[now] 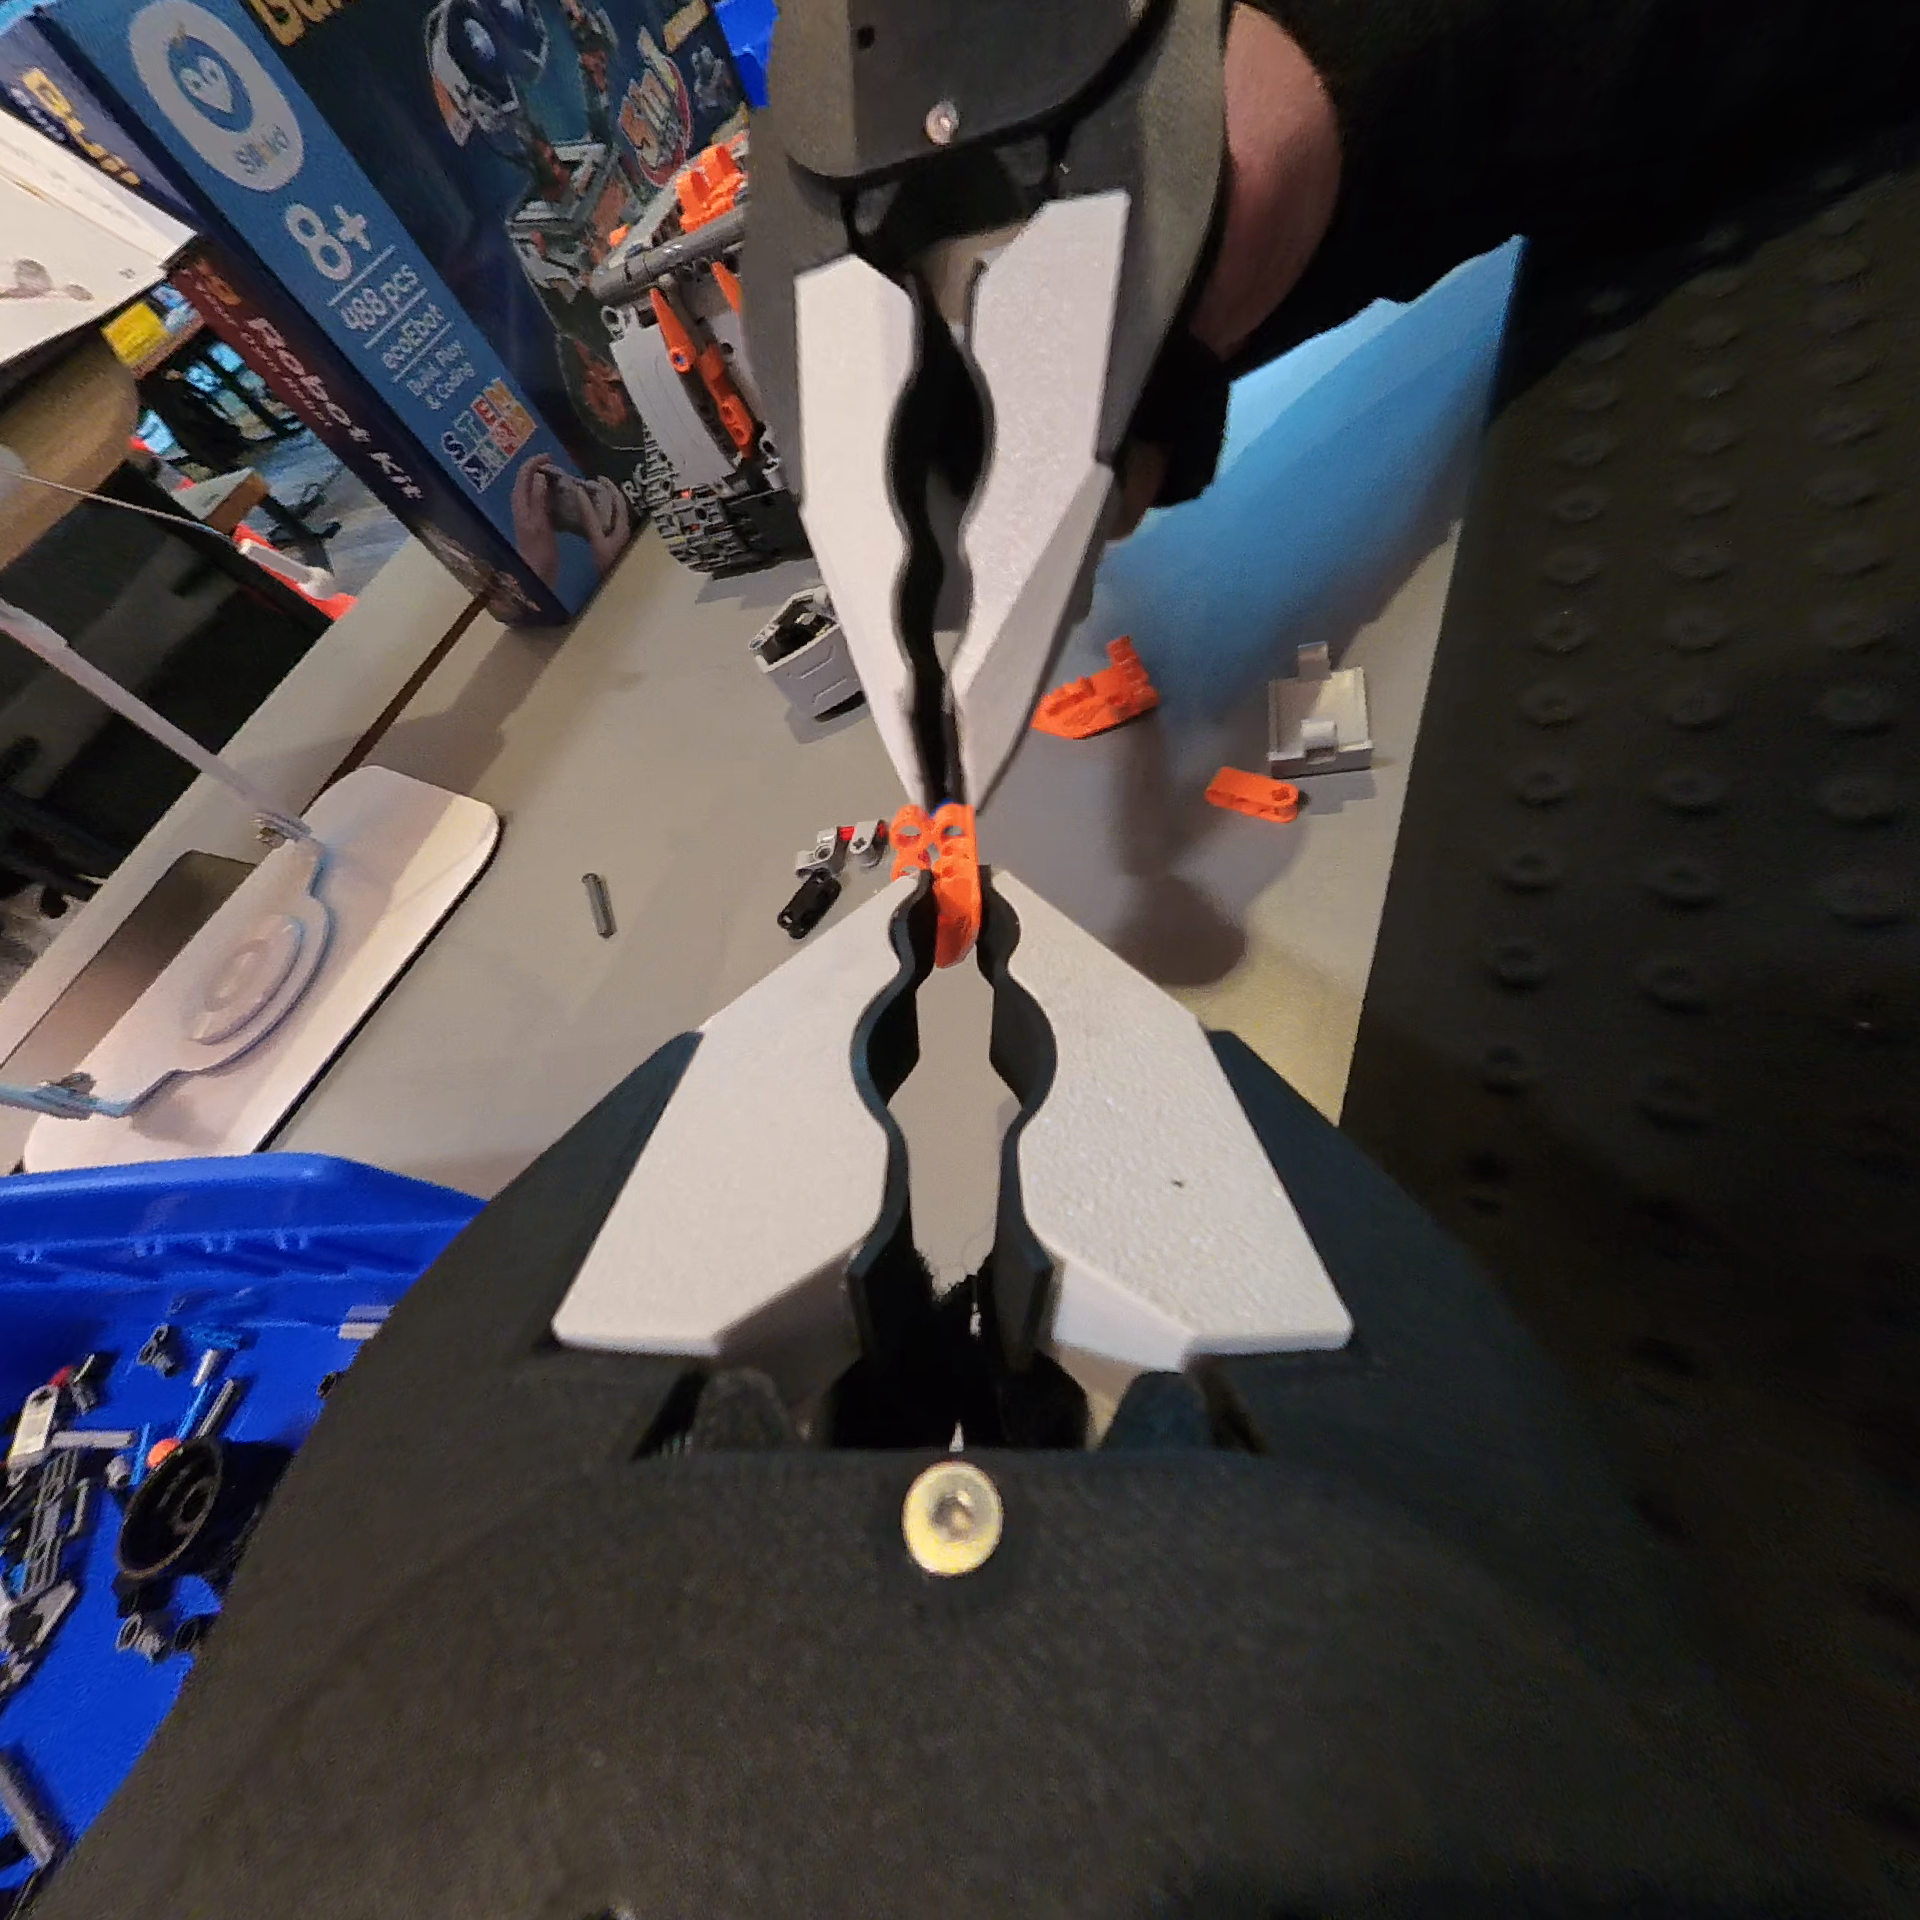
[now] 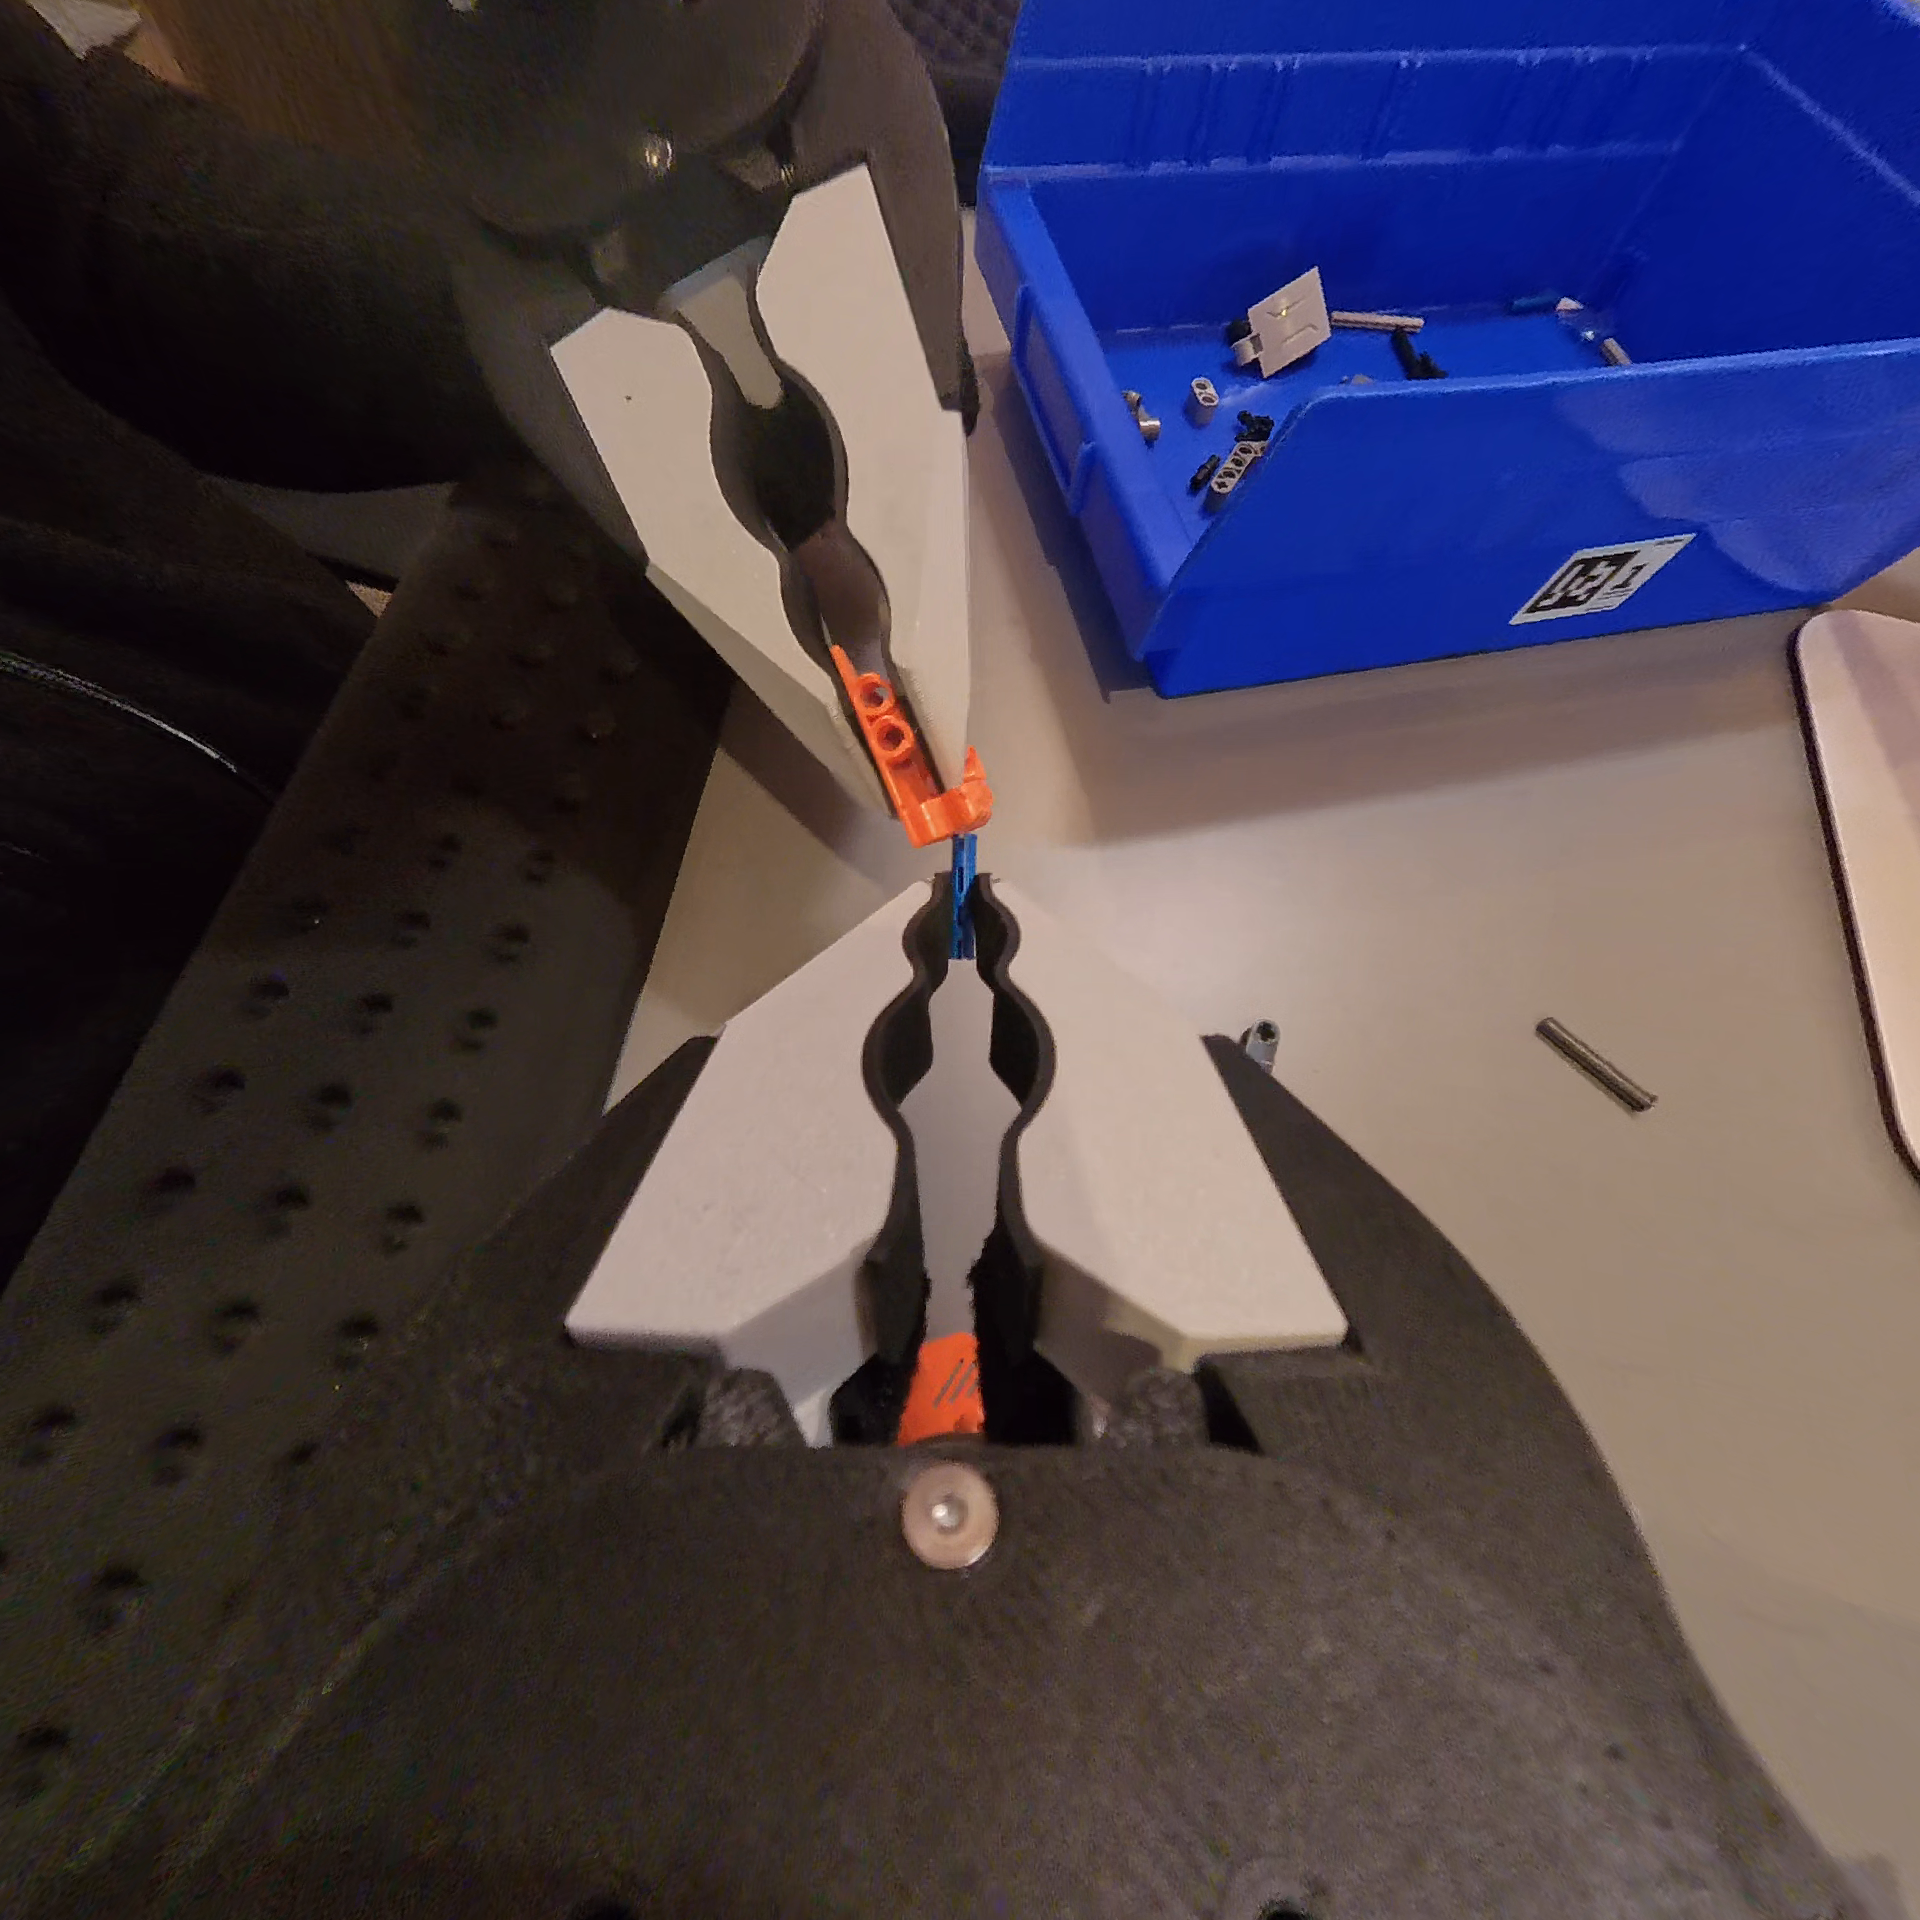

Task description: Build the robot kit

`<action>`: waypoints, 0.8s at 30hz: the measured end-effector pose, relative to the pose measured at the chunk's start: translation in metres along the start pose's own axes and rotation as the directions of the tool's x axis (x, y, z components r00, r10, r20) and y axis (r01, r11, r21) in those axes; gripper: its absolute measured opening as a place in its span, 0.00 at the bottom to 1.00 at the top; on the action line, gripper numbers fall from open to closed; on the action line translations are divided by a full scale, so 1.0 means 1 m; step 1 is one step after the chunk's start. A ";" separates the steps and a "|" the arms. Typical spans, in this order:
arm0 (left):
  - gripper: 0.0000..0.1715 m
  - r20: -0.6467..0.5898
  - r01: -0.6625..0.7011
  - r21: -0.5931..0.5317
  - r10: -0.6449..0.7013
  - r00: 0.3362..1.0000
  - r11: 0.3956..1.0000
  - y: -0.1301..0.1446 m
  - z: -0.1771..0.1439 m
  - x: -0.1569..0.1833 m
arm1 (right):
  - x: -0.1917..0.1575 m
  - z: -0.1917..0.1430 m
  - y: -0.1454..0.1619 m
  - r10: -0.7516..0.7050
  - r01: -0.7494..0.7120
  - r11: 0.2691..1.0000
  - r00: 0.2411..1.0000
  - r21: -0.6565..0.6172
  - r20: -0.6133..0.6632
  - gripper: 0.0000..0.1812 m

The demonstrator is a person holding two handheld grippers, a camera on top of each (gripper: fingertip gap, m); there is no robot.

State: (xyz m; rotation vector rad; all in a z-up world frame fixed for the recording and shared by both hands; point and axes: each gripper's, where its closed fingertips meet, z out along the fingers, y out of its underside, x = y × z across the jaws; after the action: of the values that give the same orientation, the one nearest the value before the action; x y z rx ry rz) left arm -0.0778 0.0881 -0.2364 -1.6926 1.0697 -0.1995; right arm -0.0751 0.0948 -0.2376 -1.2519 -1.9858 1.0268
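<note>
The left gripper (image 1: 940, 899) has its jaws pinching an orange perforated connector piece (image 1: 940, 883), long axis running back along the jaws and its holed end jutting past the tips. Tip to tip against it, the right gripper (image 2: 966, 914) has its jaws pressed on a thin blue pin (image 2: 964, 899), which points straight at the connector and touches it. Both are held above the grey surface (image 1: 644, 790). Farther out lie a dark axle (image 2: 1595, 1065) and a blue parts bin (image 2: 1455, 499).
</note>
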 end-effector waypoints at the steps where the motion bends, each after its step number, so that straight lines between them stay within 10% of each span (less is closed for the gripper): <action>1: 0.03 0.002 -0.003 0.000 0.003 1.000 1.000 0.001 0.000 0.000 | 0.000 -0.001 -0.001 0.003 -0.003 1.000 1.000 0.008 0.003 0.00; 24: 0.03 -0.125 0.074 0.112 -0.060 0.990 0.991 -0.012 -0.010 0.009 | -0.019 -0.006 -0.011 -0.093 0.086 0.993 0.992 0.080 0.085 0.00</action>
State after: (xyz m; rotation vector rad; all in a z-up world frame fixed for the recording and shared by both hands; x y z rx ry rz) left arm -0.0720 0.0755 -0.2254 -1.6290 1.0697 -0.4054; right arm -0.0678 0.0762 -0.2259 -1.0837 -2.0300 1.1198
